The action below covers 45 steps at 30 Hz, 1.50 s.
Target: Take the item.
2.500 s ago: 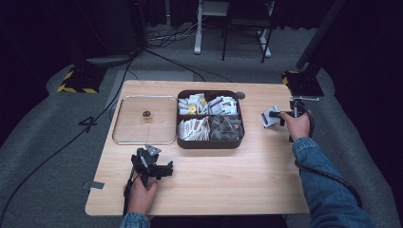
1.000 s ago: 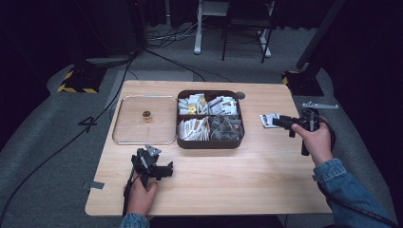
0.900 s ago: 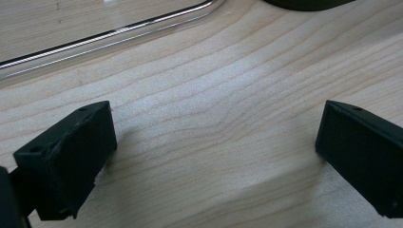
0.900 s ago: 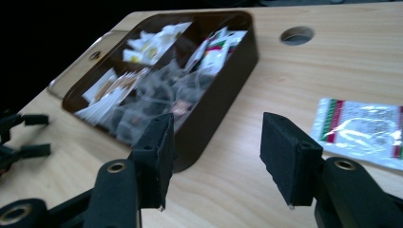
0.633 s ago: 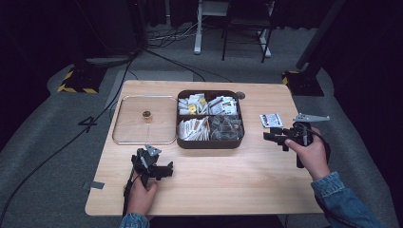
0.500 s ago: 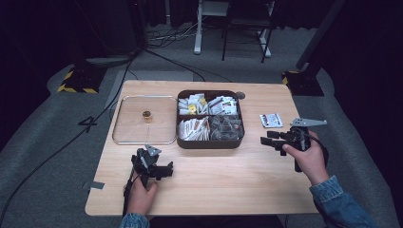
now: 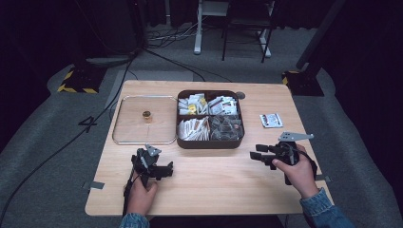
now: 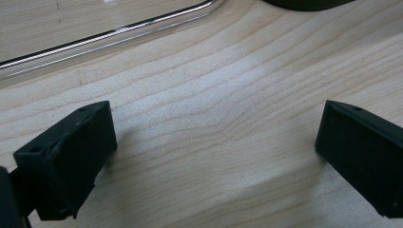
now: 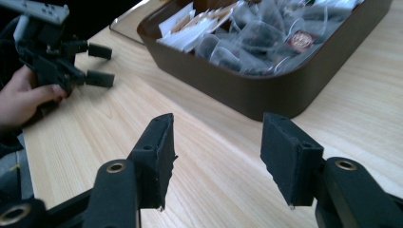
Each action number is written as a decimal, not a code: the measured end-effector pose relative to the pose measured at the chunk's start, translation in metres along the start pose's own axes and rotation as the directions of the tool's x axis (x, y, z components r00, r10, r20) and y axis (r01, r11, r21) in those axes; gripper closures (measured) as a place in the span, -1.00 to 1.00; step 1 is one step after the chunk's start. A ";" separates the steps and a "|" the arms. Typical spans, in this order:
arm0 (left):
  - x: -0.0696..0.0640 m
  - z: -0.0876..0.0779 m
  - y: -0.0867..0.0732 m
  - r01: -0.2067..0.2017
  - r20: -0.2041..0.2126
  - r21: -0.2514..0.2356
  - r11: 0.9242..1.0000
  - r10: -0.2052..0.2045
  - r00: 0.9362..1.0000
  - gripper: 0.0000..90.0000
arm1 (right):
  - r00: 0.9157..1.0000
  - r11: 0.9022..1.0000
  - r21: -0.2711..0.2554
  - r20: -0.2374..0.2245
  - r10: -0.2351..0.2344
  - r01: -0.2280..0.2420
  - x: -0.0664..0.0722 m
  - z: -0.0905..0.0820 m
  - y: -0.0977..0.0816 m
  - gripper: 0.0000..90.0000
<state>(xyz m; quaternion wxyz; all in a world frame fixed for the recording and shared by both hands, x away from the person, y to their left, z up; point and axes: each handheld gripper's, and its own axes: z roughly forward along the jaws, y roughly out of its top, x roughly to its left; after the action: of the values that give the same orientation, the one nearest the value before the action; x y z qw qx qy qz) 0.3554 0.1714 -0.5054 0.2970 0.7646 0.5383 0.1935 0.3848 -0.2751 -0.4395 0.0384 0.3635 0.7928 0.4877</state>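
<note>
1. Right gripper (image 7: pixel 259 156) jaws apart, empty, low over table (image 7: pixel 214 190).
2. Brown tray (image 7: pixel 209 142) of sachets at its 11 o'clock, near.
3. White packet (image 7: pixel 271 120) at 1 o'clock, apart.
4. Left gripper (image 7: pixel 164 170) jaws wide, empty.

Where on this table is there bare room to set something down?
Bare wood runs along the near edge of the table between the left gripper and right gripper. The box is crowded with packets; a lone packet lies right of it.

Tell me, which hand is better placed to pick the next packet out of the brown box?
Probably the right tool: its open jaws point at the brown box of packets. The left tool rests open over bare table.
</note>
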 end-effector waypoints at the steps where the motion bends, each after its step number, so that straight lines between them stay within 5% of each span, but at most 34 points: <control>1: 0.000 0.000 0.000 0.000 0.000 0.000 1.000 0.000 1.000 -0.99 | 1.000 1.000 0.003 0.004 0.001 -0.001 0.001 0.001 -0.001 0.02; 13: 0.000 0.000 0.000 0.000 0.000 0.000 1.000 0.000 1.000 -0.99 | 0.996 0.992 0.105 0.051 -0.072 0.066 -0.001 0.027 -0.022 0.01; 20: 0.000 0.000 0.000 0.000 0.000 0.000 1.000 0.000 1.000 -1.00 | 0.995 0.991 0.110 0.059 -0.082 0.075 -0.004 0.036 -0.032 -0.03; 30: 0.000 0.000 0.000 0.001 0.000 -0.001 1.000 -0.001 1.000 -1.00 | 0.984 0.979 0.139 0.075 -0.160 0.148 0.001 0.048 -0.042 -0.14; 39: 0.000 0.000 0.000 0.001 0.000 0.000 1.000 -0.001 1.000 -1.00 | 0.968 0.964 0.158 0.101 -0.232 0.214 0.003 0.054 -0.046 -0.49; 42: 0.000 0.000 0.000 0.002 0.002 -0.002 1.000 -0.002 1.000 -1.00 | 0.954 0.947 0.198 0.117 -0.277 0.251 0.005 0.057 -0.046 -0.76; 45: 0.000 0.001 0.000 0.003 0.002 -0.002 1.000 -0.003 1.000 -1.00 | 0.952 0.942 0.210 0.103 -0.287 0.261 0.005 0.059 -0.046 -0.85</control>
<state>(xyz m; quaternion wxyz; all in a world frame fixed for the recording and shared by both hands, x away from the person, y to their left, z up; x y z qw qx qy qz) 0.3559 0.1711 -0.5055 0.2986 0.7637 0.5389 0.1930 0.3805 -0.2399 -0.5053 0.1229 0.2831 0.8751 0.3728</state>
